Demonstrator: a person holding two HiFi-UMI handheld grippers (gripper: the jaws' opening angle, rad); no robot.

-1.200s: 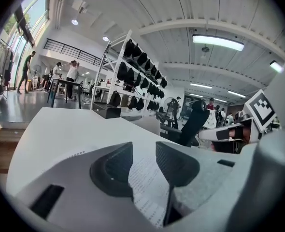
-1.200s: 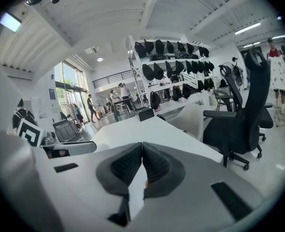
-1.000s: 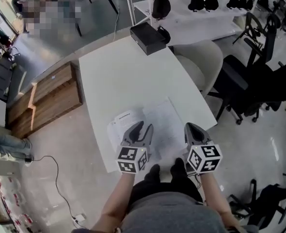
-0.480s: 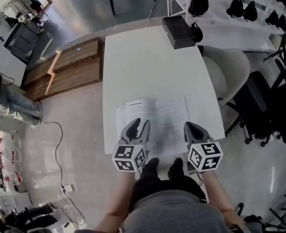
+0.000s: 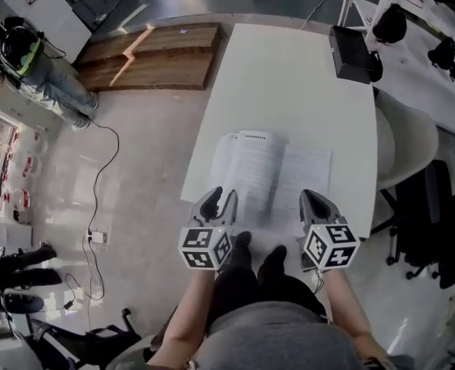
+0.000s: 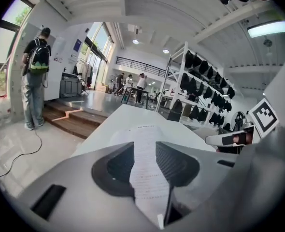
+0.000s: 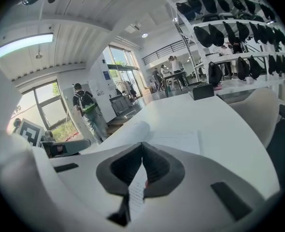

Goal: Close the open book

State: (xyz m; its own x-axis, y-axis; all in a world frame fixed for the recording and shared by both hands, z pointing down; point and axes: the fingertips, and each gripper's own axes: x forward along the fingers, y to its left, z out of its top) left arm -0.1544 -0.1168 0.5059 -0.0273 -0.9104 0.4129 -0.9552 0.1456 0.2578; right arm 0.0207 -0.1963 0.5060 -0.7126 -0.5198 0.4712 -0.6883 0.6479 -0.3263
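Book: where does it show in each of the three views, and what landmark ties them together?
Head view: the book lies open at the near end of the table.
Left gripper view: centre, book seen through the gap between the jaws.
Right gripper view: centre, book just beyond the jaws, left page curled up.
Shared landmark: the black box at the table's far end.

Nothing is legible — the open book point(image 5: 267, 172) at mid-frame carries lines of print too small to read, and the blue wall sign point(image 6: 77, 44) at upper left is blurred.
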